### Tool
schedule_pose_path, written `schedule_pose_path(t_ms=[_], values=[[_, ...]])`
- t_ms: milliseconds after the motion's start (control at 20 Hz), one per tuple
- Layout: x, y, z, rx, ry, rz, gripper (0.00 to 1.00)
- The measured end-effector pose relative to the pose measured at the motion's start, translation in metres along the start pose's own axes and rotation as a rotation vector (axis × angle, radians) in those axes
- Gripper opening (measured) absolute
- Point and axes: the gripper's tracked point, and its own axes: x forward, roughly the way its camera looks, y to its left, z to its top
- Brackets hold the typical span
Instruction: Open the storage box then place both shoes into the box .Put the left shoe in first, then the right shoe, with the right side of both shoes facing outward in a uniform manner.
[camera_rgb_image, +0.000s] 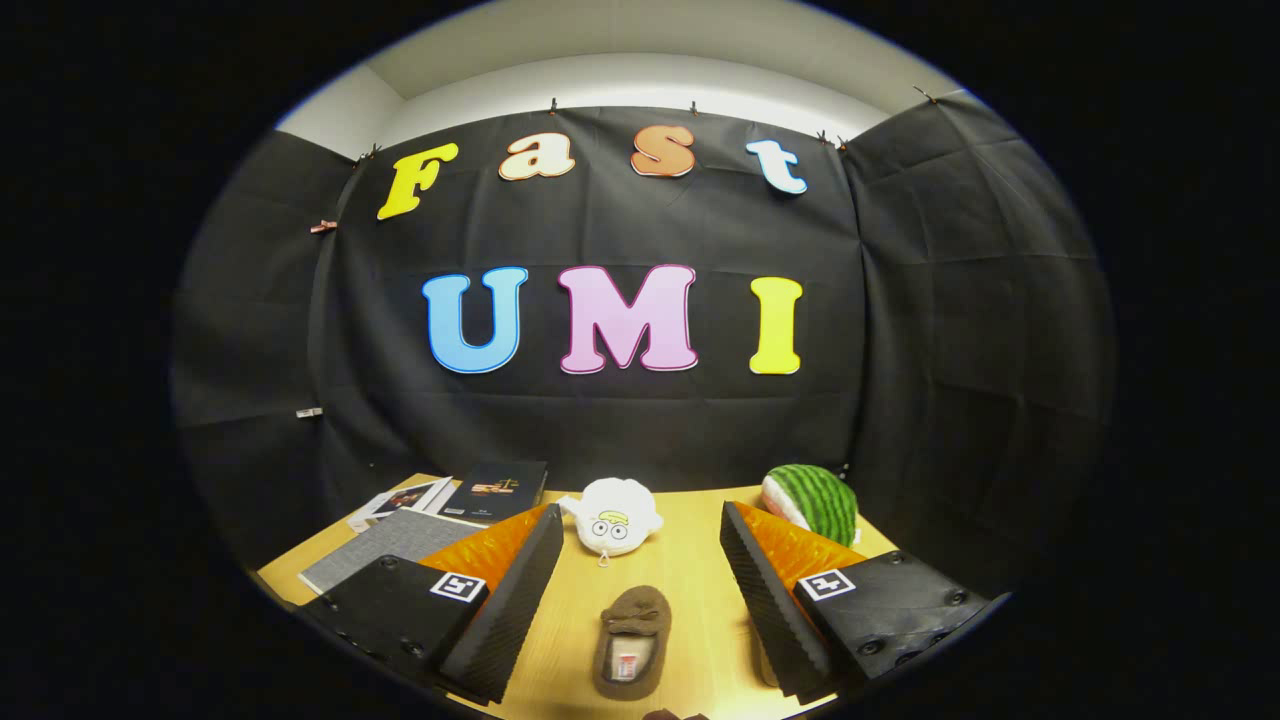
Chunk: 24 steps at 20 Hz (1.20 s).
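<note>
1. Tongs: the two fingers stand wide apart above the worktop, and nothing is held between them. Each finger carries a small square marker on its upper face.
2. Brown slipper: it lies flat on the worktop in the gap between the two fingers, closer to the left finger than to the right one. Neither finger touches it. The bow end points away toward the wall and the opening faces upward, with a light label visible inside.
3. Second dark object: a small part of a dark brown thing shows just behind the slipper, at the near limit of the worktop. What it is cannot be told.
4. White plush toy: it sits on the worktop beyond the fingertips, between them and the black cloth wall, roughly in line with the slipper.
5. Watermelon plush: it rests at the far right of the worktop, beyond the right finger.
6. Books: a dark book, a grey notebook and a magazine lie together at the far left of the worktop, beyond and partly behind the left finger.
</note>
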Motion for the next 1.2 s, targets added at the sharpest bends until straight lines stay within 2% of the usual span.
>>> schedule_pose_path(t_ms=[150, 650, 850, 1000, 1200], values=[[0.006, 0.007, -0.018, 0.028, 0.086, 0.033, 0.98], [0.008, 0.069, -0.102, 0.282, 0.506, 0.266, 0.98], [0.007, 0.106, -0.136, 0.334, 0.646, 0.385, 0.98], [-0.001, 0.14, -0.154, 0.374, 0.759, 0.546, 0.98], [0.003, 0.152, -0.181, 0.432, 0.847, 0.583, 0.98]])
